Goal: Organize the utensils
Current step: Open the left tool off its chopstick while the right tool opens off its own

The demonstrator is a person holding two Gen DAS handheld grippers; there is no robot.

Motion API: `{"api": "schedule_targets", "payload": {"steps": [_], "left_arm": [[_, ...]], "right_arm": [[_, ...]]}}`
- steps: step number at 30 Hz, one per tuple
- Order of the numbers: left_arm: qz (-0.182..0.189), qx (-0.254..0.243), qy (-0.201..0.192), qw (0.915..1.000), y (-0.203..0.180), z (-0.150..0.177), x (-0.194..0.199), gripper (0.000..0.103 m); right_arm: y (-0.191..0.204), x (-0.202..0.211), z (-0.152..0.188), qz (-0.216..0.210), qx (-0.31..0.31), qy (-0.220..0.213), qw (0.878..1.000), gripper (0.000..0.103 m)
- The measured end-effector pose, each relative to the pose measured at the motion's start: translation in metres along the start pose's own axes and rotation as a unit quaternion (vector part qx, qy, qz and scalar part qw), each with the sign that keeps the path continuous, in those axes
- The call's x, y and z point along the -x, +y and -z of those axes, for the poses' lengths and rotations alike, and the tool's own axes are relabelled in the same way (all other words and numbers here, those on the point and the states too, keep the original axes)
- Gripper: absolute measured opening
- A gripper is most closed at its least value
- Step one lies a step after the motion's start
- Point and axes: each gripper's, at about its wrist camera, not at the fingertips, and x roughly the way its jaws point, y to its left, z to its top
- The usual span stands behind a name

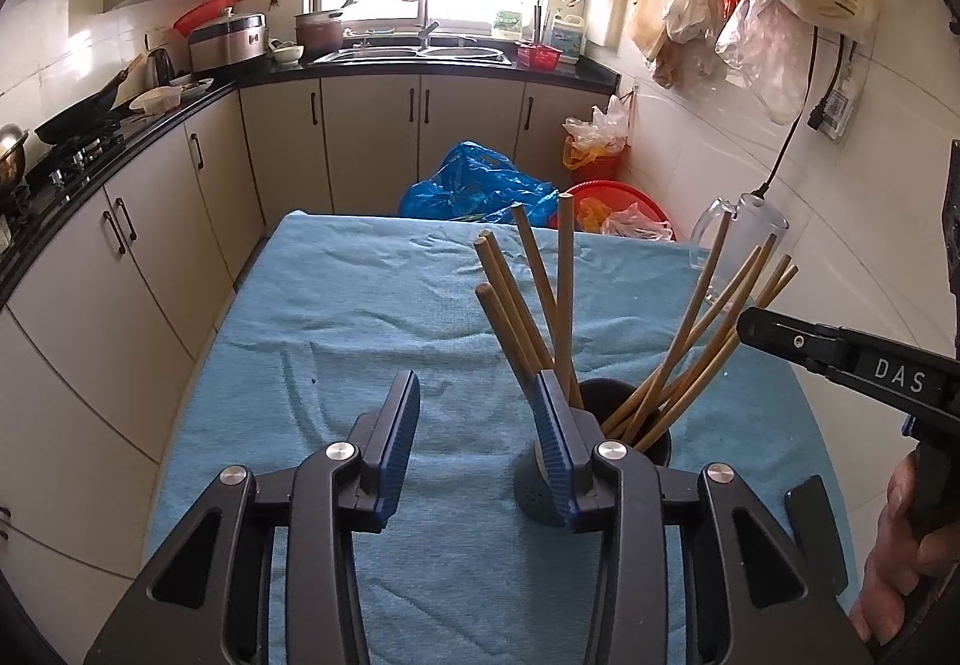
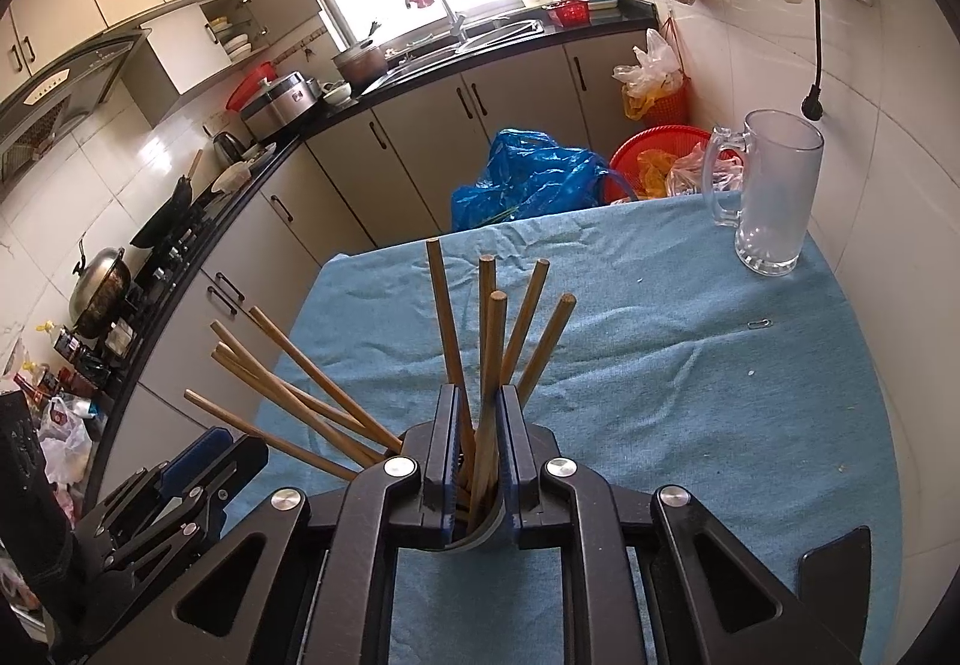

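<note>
While poised above the blue-towelled table (image 1: 360, 305), pictured with left gripper (image 1: 475, 395) spread wide and empty just beside the dark chopstick holder (image 1: 531, 485) near the front edge; right gripper (image 2: 479, 401) barely parted, with the holder's upright wooden chopsticks (image 1: 690, 341) between its pads.

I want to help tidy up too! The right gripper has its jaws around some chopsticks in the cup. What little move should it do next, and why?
Probably open wider and lift away. The right gripper has its jaws close around a few chopsticks that already stand in the dark holder, and no loose ones lie on the blue towel.
</note>
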Motion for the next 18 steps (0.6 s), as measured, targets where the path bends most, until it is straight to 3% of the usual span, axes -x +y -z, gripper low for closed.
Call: {"api": "schedule_targets", "payload": {"steps": [3, 18], "left_arm": [[-0.003, 0.0, 0.0, 1.0, 0.0, 0.0, 0.0, 0.039], [-0.02, 0.001, -0.008, 0.9998, 0.0, 0.001, 0.004, 0.047]], "right_arm": [[0.001, 0.002, -0.001, -0.001, -0.001, -0.001, 1.0, 0.02], [0.006, 0.013, -0.002, -0.002, 0.0, -0.01, 1.0, 0.027]]}}
